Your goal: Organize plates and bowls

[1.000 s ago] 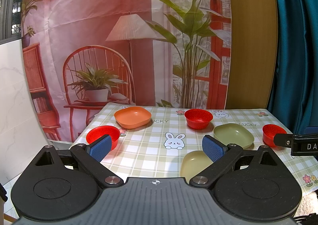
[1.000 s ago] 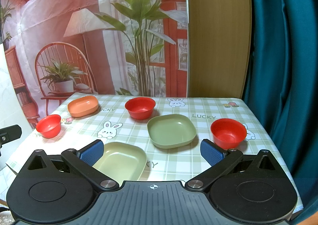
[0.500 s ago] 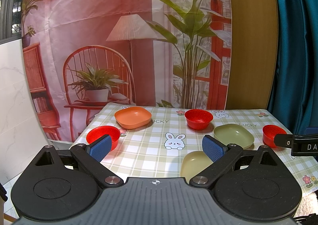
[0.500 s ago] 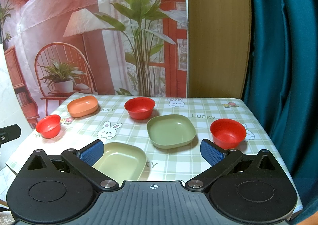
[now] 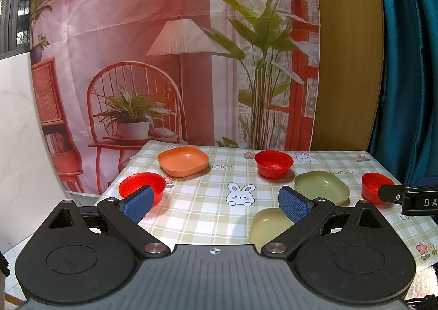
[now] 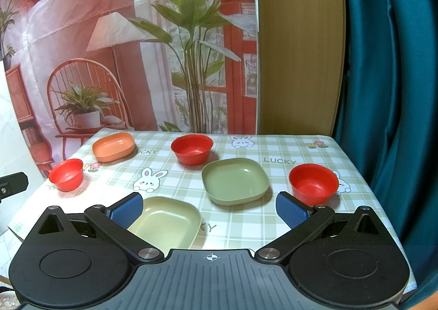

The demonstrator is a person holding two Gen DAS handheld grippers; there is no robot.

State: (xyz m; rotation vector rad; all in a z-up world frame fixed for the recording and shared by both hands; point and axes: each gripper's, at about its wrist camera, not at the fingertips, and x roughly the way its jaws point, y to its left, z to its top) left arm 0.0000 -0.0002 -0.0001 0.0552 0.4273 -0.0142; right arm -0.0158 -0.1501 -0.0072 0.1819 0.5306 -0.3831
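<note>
On the checked tablecloth lie three square plates: orange at the back left, green in the middle, pale yellow near the front. Three red bowls stand at the left, back middle and right. My left gripper is open and empty above the front left edge, with the left red bowl behind its left finger. My right gripper is open and empty above the front edge, over the yellow plate.
A printed backdrop hangs behind the table, with a wooden panel and teal curtain at the right. The table drops off at its left and right edges. The right gripper's tip shows in the left wrist view.
</note>
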